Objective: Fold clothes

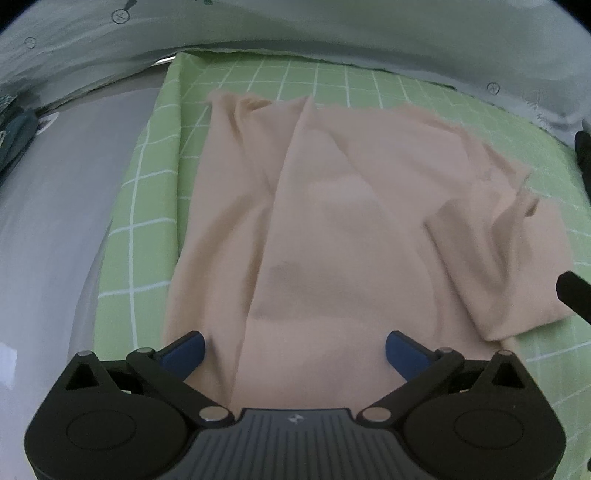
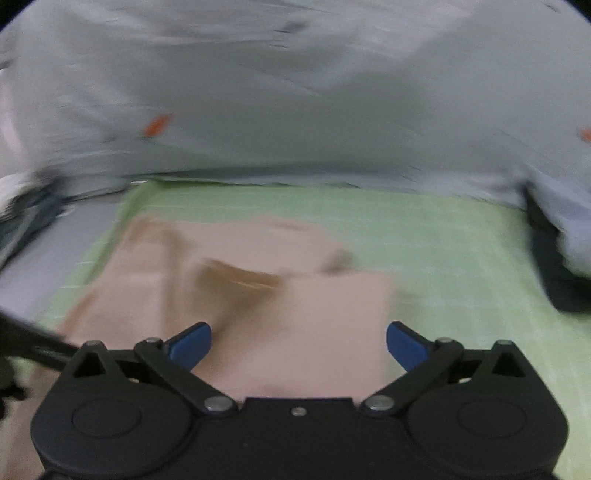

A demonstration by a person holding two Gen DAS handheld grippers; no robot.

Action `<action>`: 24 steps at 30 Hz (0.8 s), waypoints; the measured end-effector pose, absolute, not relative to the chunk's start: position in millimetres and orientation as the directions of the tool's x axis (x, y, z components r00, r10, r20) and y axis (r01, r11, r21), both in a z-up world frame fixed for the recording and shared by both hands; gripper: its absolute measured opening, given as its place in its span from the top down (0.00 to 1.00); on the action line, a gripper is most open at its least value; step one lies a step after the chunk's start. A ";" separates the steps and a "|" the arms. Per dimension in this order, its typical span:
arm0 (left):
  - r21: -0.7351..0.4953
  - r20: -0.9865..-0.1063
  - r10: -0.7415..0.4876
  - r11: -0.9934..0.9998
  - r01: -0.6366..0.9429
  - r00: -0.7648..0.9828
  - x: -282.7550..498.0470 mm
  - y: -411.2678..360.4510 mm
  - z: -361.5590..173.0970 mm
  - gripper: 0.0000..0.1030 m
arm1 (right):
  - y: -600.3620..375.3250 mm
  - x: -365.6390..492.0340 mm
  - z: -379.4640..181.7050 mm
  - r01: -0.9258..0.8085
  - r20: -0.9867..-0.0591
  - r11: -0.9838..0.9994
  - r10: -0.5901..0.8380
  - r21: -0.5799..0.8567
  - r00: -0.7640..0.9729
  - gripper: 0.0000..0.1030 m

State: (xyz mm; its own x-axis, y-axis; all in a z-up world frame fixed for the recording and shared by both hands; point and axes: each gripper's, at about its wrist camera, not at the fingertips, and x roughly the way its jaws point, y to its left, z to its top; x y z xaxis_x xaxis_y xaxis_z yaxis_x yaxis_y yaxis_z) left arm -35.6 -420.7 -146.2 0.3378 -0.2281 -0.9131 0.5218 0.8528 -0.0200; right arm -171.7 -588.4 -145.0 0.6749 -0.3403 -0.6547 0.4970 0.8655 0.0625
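Note:
A peach-coloured garment (image 1: 332, 229) lies spread on a green checked cloth (image 1: 147, 206), with a sleeve folded out at its right side (image 1: 517, 266). My left gripper (image 1: 293, 350) is open and empty just above the garment's near edge. In the blurred right wrist view the same garment (image 2: 295, 317) lies below my right gripper (image 2: 299, 345), which is open and empty over its right part. The other gripper shows as a dark shape at the left edge (image 2: 29, 347).
A pale grey-blue sheet (image 1: 369, 33) rises behind the green cloth, and it fills the upper half of the right wrist view (image 2: 295, 110). A grey surface (image 1: 55, 221) lies to the left. A dark object (image 2: 554, 266) sits at the right.

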 end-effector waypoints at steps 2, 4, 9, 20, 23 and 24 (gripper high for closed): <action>-0.020 -0.900 -0.248 0.845 0.534 0.359 -43.5 -421.4 -140.7 0.01 | -604.4 -185.8 -152.5 0.572 -0.674 0.818 -0.391 0.058 0.627 0.01; -0.014 -0.886 -0.275 0.821 0.570 0.373 -53.5 -426.4 -136.2 0.01 | -618.7 -200.5 -160.4 0.634 -0.698 0.773 -0.435 0.034 0.568 0.00; -0.022 -0.864 -0.343 0.758 0.652 0.369 -68.5 -446.9 -130.3 0.03 | -637.7 -226.4 -177.3 0.729 -0.735 0.684 -0.475 0.038 0.484 0.00; -0.074 -0.824 -0.469 0.646 0.760 0.318 -77.7 -495.4 -131.2 0.44 | -643.2 -226.6 -192.4 0.738 -0.774 0.675 -0.464 0.006 0.430 0.00; -0.069 -0.810 -0.478 0.653 0.754 0.340 -76.7 -496.6 -128.6 0.96 | -641.6 -225.1 -193.2 0.733 -0.777 0.680 -0.461 0.002 0.430 0.00; -0.071 -0.803 -0.483 0.660 0.748 0.350 -75.4 -493.7 -126.3 0.94 | -641.1 -224.5 -193.2 0.732 -0.778 0.681 -0.459 0.001 0.429 0.00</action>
State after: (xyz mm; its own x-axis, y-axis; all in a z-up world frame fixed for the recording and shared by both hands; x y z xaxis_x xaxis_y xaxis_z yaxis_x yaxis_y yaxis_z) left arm -75.4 -493.7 -126.3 0.3499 -0.4828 -0.8028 0.7481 0.6598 -0.0708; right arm -224.5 -641.1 -193.2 0.4286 -0.4593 -0.7781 0.7318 0.6815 0.0009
